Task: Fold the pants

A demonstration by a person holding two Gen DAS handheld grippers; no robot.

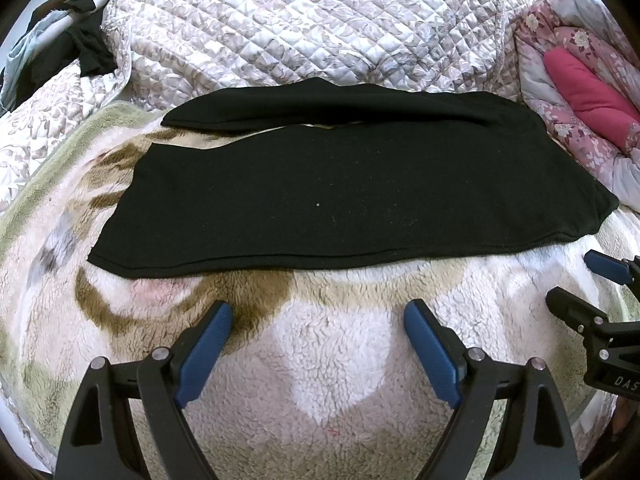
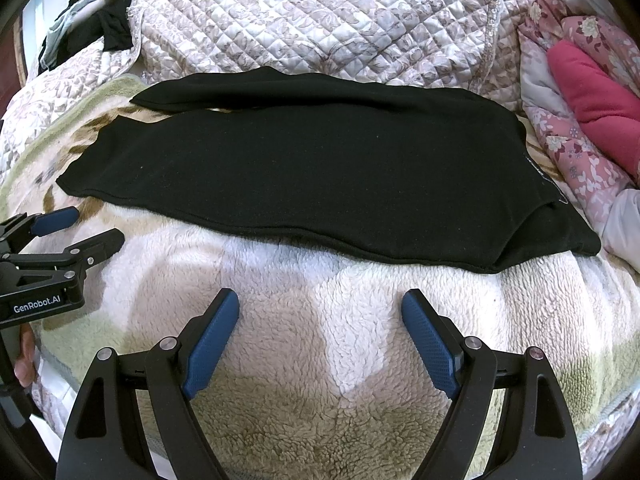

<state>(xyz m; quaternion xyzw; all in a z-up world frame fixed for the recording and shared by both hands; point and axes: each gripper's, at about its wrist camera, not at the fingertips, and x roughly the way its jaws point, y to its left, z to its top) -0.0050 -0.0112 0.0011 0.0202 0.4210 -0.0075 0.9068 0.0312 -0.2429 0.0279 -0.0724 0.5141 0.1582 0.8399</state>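
The black pants (image 1: 344, 188) lie flat across the fleece blanket (image 1: 320, 360) on the bed, legs running left, waist to the right, the far leg angled slightly away from the near one. Both tools hover short of the near hem — left tool (image 1: 318, 316) and right tool (image 2: 320, 304) each with fingers spread wide, holding nothing. The cloth looks soft, light and limp, likely to sag and cling to the fleece — I'd pinch hem edge and waist corner.

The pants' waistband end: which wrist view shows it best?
The right wrist view: the black pants show their right-hand end fully, with a pale stitched edge visible there. The left wrist view shows that end as plain dark fabric, no stitching discernible.
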